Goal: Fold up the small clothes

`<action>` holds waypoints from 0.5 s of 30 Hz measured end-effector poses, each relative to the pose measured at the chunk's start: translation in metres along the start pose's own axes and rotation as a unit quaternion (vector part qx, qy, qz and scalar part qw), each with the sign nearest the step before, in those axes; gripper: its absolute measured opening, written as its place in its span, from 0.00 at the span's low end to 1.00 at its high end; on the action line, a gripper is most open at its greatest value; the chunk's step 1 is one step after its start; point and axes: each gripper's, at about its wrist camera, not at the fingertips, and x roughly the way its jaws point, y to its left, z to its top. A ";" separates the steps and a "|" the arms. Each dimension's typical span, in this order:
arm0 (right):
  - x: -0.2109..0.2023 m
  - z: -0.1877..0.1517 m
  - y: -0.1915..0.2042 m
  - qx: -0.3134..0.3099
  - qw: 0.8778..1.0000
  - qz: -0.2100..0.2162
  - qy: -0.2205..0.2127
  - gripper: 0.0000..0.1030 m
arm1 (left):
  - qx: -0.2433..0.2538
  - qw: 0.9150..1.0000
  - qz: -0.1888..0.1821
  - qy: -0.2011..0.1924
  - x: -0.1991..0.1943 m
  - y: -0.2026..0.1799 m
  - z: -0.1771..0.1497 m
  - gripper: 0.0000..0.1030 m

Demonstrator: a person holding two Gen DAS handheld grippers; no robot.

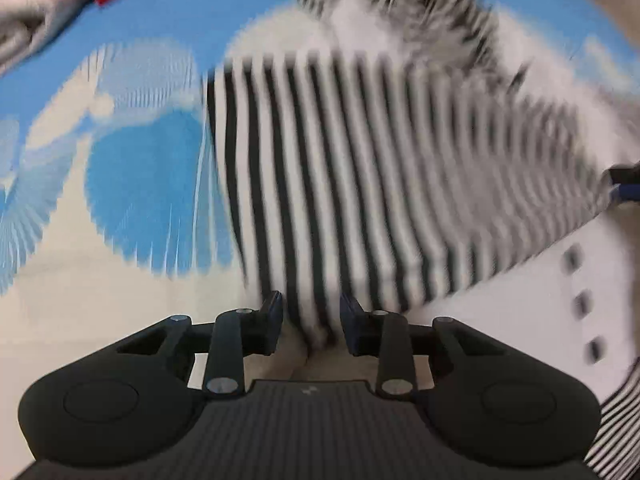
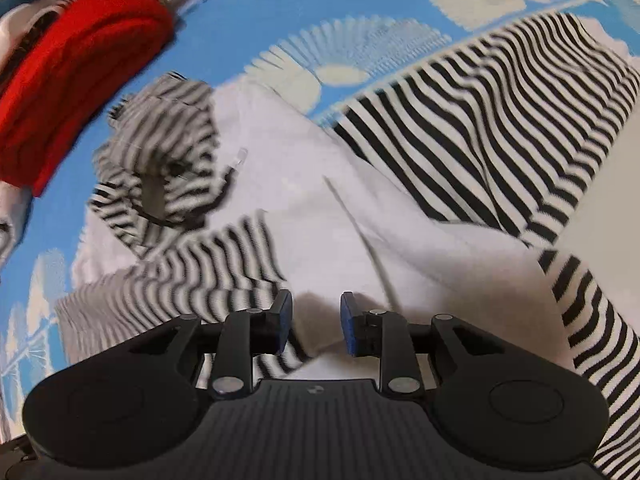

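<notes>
A small black-and-white striped garment (image 1: 360, 168) with white panels lies on a blue and cream patterned sheet (image 1: 152, 184). In the left wrist view my left gripper (image 1: 311, 322) has its jaws apart, with a pinched fold of striped cloth between them. In the right wrist view the same garment (image 2: 500, 132) spreads ahead, its white part (image 2: 320, 200) in the middle and a crumpled striped part (image 2: 168, 152) at the left. My right gripper (image 2: 316, 322) is open, with white cloth under its fingertips. The left view is blurred.
A red folded garment (image 2: 76, 80) lies at the far left on the sheet (image 2: 352, 12), with more clothes beside it. A grey-beige cloth (image 1: 28, 16) sits at the top left of the left wrist view. A dark gripper tip (image 1: 624, 184) shows at the right edge.
</notes>
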 end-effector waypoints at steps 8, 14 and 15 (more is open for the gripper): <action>-0.052 0.029 -0.029 0.055 0.992 0.044 -0.103 0.29 | 0.025 0.993 -0.039 -0.104 -0.078 -0.035 0.015 0.35; -0.087 0.070 -0.123 0.142 0.965 0.027 -0.218 0.08 | 0.029 0.992 -0.045 -0.118 -0.092 -0.051 0.018 0.35; -0.088 0.076 -0.140 0.150 0.961 0.021 -0.229 0.02 | 0.030 0.992 -0.045 -0.118 -0.092 -0.053 0.019 0.35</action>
